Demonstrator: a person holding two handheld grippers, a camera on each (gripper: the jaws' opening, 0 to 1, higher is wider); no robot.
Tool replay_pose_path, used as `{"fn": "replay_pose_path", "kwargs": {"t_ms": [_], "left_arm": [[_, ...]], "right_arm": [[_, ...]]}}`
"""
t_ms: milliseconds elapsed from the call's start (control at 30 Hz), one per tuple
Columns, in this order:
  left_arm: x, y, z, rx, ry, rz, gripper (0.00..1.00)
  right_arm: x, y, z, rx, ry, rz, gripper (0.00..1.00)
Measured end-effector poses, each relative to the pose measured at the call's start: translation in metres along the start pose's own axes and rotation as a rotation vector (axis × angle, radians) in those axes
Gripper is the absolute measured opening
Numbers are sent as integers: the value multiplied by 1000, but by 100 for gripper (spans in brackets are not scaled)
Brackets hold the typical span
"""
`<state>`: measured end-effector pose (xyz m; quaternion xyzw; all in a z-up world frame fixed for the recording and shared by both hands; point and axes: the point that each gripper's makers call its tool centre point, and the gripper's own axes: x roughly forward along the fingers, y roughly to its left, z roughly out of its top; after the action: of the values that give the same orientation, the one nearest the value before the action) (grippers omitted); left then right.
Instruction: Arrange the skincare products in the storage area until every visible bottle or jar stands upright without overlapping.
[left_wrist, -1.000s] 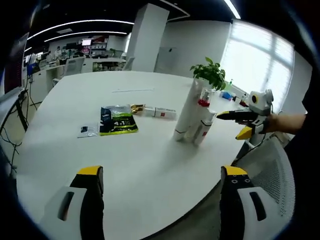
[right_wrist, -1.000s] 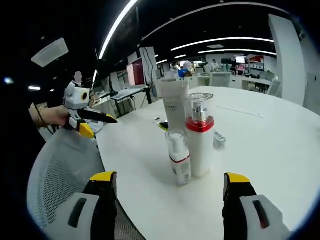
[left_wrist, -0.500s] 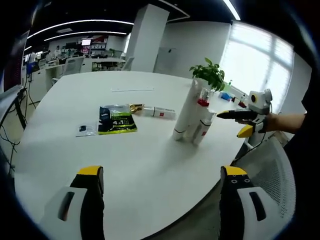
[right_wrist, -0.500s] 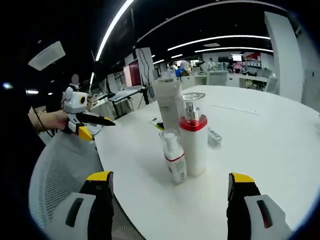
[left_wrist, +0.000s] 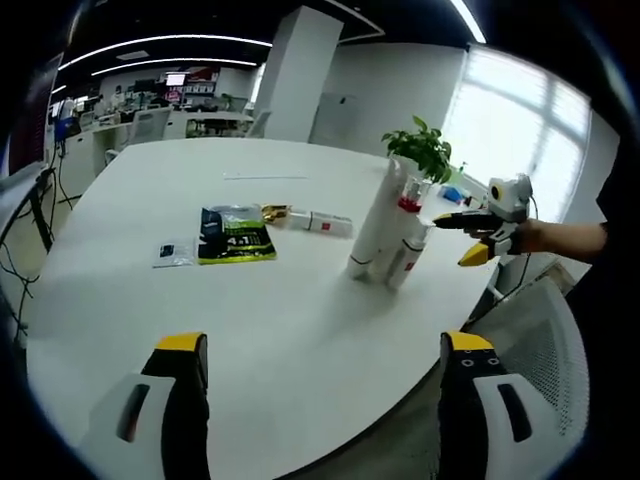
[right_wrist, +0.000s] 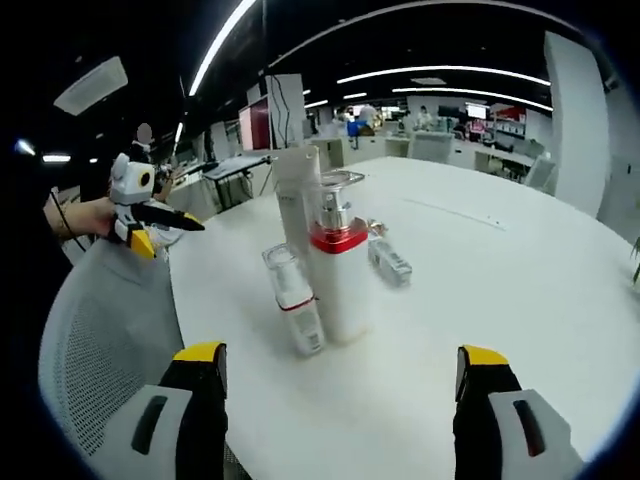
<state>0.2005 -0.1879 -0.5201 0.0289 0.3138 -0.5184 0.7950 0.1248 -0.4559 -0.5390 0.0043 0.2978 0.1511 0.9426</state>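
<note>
Left gripper view first: my left gripper (left_wrist: 318, 400) has its jaws wide apart w/ nothing between them, low over the near edge of the white table (left_wrist: 140, 310). Skincare cluster sits mid-table toward the right: tall white tube (left_wrist: 372, 225) upright, red-collared pump bottle (left_wrist: 405, 215) tight behind it, small white bottle (left_wrist: 404, 262) just beside on the right; they look to be touching. Further left lie a green sachet (left_wrist: 235, 240), a small clear packet (left_wrist: 172, 255) near it, and a flat white box (left_wrist: 328, 224) w/ a gold wrapper (left_wrist: 273, 213) at its end. Potted plant (left_wrist: 424, 150) behind the cluster. My right gripper (left_wrist: 472, 238) comes in from the right, held in my hand (left_wrist: 528, 238), apart from the bottles. Mesh chair (left_wrist: 525, 340) at lower right.

Right gripper view: my right gripper (right_wrist: 335, 400) also gapes, empty. Pump bottle (right_wrist: 336, 262) stands upright dead ahead, small bottle (right_wrist: 296, 300) leaning slightly at its left side, tube (right_wrist: 298, 205) behind. Box (right_wrist: 388, 262) lies flat beyond. My left gripper (right_wrist: 150, 228) hangs at far left over the chair (right_wrist: 90, 340).
</note>
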Motion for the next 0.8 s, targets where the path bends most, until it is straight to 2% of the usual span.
{"fn": "replay_pose_path", "kwargs": {"t_ms": [133,333,600,800], "left_arm": [[-1,3,2,-12,-9,14,85],[-1,4,3,-34,-19,10,86],[0,6,4,-49,-24,13,85],[1,7,4,-58,-20,7,85]], "right_arm": [[4,-19,2,-23,29,-20,94],[16,-48,11,-39,51,-45,88],[34,-69,27,-35,61,-62,79],[58,-83,35,-39,85,-48,72]]}}
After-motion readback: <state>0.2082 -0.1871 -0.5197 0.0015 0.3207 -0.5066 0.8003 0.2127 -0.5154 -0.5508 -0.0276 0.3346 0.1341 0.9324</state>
